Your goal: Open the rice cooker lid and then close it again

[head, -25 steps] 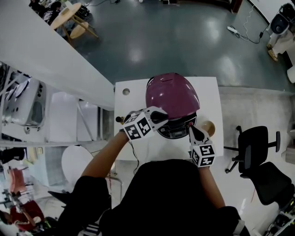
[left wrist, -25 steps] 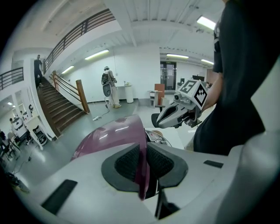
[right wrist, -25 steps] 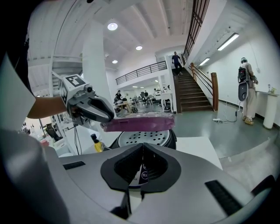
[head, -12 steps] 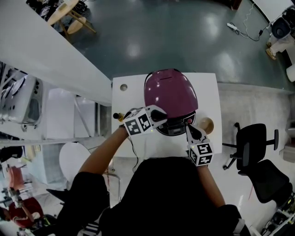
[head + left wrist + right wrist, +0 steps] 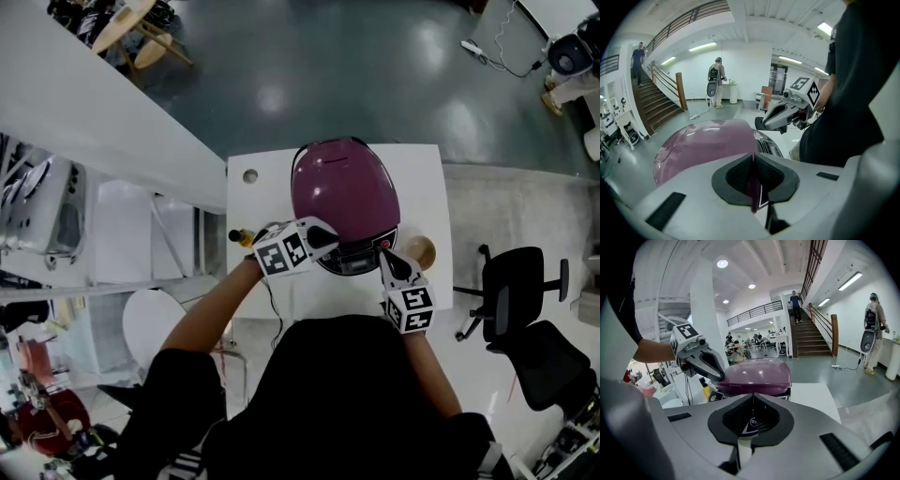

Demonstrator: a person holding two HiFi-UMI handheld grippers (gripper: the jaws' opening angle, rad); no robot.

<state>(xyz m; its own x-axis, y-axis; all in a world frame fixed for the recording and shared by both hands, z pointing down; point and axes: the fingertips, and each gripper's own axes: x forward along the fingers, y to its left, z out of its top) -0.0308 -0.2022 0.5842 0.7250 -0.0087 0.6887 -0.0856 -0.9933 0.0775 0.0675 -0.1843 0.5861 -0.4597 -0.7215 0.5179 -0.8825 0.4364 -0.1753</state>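
Observation:
The purple rice cooker (image 5: 345, 199) stands on the white table (image 5: 427, 178) with its lid down. My left gripper (image 5: 328, 241) is at the front left edge of the lid, by the control panel (image 5: 354, 262). Its jaws have just been closing and now meet with nothing between them. My right gripper (image 5: 382, 253) rests shut and empty at the front right of the cooker. The left gripper view looks over the lid (image 5: 703, 145) and shows the right gripper (image 5: 761, 124). The right gripper view shows the cooker (image 5: 754, 376) and the left gripper (image 5: 719, 376).
A small wooden bowl (image 5: 419, 251) sits on the table right of the cooker. A yellow-topped bottle (image 5: 242, 237) stands at the table's left edge. A black office chair (image 5: 525, 309) is to the right, and a white counter (image 5: 103, 122) to the left.
The left gripper has sunk a little at the cooker's front left. The right gripper has stayed where it was, and the lid is still down.

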